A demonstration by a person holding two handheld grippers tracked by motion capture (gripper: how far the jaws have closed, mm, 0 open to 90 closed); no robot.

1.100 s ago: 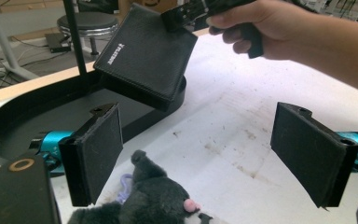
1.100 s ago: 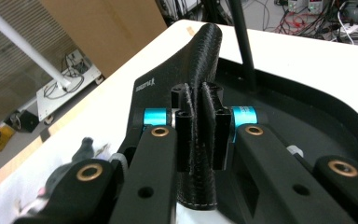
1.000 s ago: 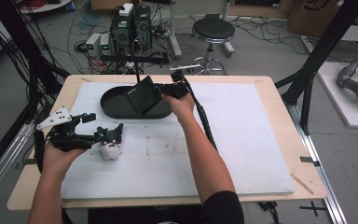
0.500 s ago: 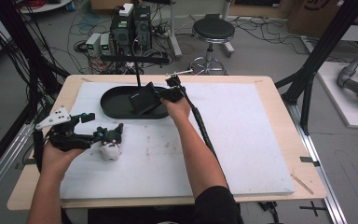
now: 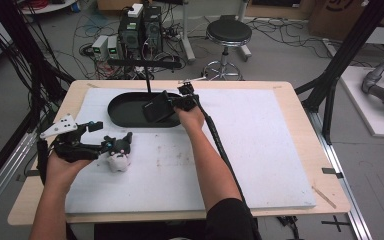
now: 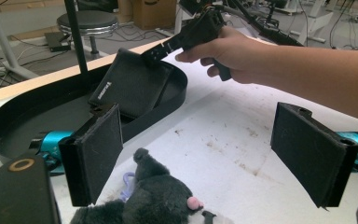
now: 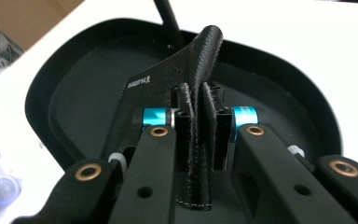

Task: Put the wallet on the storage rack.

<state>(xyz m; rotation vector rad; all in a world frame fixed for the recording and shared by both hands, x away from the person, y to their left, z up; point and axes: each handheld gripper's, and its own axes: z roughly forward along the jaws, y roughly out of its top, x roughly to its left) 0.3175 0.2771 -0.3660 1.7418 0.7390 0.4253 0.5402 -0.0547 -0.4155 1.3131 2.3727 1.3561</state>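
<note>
wallet over tray, toy nearer

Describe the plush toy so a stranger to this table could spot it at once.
Start at the white mat covering the wooden table, then go to its near left part, below the black oval tray. There, between the open jaws of the left gripper, lies the plush toy. It is the one soft thing: dark grey fur on top, white beneath, a pink nose.
</note>
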